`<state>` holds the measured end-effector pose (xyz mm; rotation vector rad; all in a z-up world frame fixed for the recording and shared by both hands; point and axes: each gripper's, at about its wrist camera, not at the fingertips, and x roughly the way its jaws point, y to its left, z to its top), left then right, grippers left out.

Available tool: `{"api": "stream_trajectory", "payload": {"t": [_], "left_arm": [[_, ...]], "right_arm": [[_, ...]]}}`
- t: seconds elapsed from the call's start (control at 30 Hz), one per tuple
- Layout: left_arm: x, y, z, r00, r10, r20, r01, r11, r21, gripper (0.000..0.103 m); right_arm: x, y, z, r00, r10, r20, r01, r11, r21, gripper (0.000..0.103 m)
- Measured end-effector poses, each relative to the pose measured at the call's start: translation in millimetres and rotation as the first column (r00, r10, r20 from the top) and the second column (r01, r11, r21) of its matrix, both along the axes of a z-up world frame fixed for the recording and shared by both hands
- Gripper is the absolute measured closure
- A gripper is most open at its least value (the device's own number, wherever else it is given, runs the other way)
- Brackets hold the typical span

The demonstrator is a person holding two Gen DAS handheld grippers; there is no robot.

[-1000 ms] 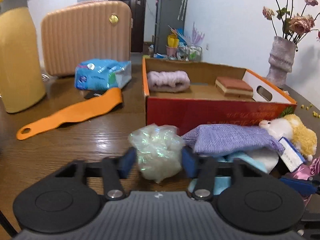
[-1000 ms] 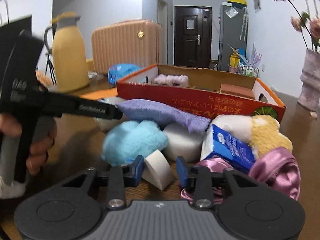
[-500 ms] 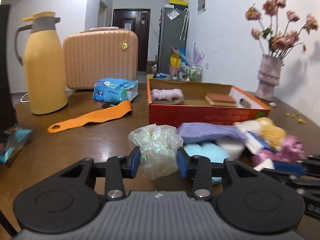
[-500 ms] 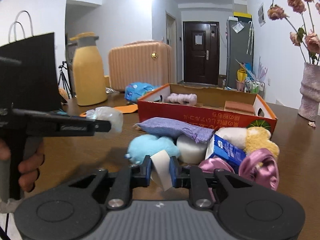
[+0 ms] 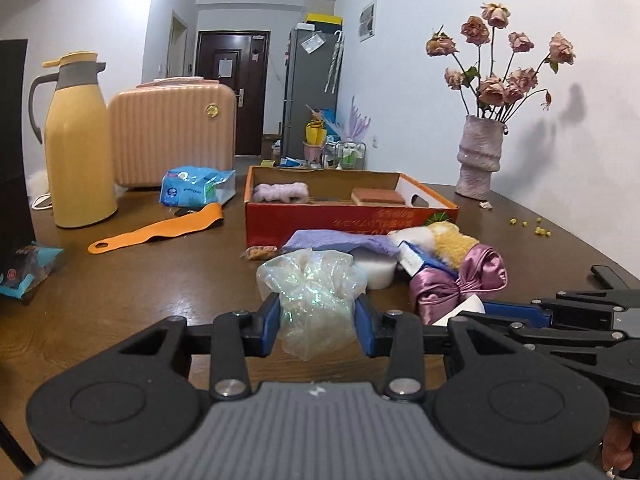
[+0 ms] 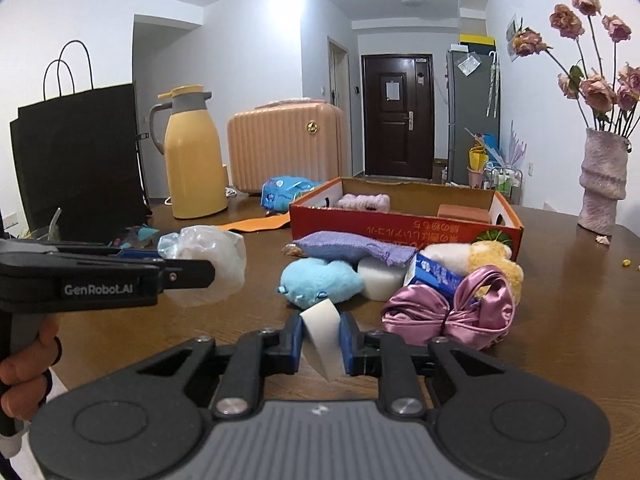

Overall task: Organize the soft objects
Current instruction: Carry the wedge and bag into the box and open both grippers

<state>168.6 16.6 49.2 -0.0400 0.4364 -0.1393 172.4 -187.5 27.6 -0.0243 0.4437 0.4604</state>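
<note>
My left gripper (image 5: 316, 326) is shut on a crinkly iridescent plastic bag (image 5: 310, 286) and holds it above the table; it also shows in the right wrist view (image 6: 208, 264). My right gripper (image 6: 320, 344) is shut on a white sponge wedge (image 6: 320, 330), lifted off the table. Ahead lies a pile: purple cloth (image 6: 352, 246), blue plush (image 6: 320, 282), white round sponge (image 6: 380, 278), tissue pack (image 6: 436, 276), white and yellow plush (image 6: 480, 258), pink satin scrunchie (image 6: 452, 310). The red cardboard box (image 6: 400, 228) behind holds a pink headband (image 6: 362, 202) and a brown sponge (image 6: 464, 213).
A yellow thermos (image 6: 192, 160), a peach suitcase (image 6: 284, 144), a blue wipes pack (image 5: 196, 186) and an orange strap (image 5: 160, 232) stand at the left back. A black paper bag (image 6: 80, 160) is far left. A vase of dried roses (image 6: 604, 176) stands right.
Both grippers have closed on their objects and pulled back and up from the pile: the left with the plastic bag, the right with the white sponge wedge.
</note>
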Motion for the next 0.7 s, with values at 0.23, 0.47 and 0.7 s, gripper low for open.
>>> {"api": "stream_trajectory", "payload": {"t": [0.23,0.47,0.7], "left_arm": [[36,3,14,1.000,0.007,0.006,-0.007,1.000,0.000,0.062],[162,0,58,0.996,-0.077,0.056,0.075,0.996,0.038,0.062],[317,-4,28,0.988,-0.038,-0.147,0.065,0.980,0.186,0.059]], "right_arm": [[24,-13,11,0.999,-0.024,0.028,0.024,1.000,0.004,0.084],[149,-25,60,0.999,0.018,0.048,-0.019,1.000,0.015,0.083],[353,-19,55,0.972,0.014,-0.234,0.009,0.995,0.096,0.083]]}}
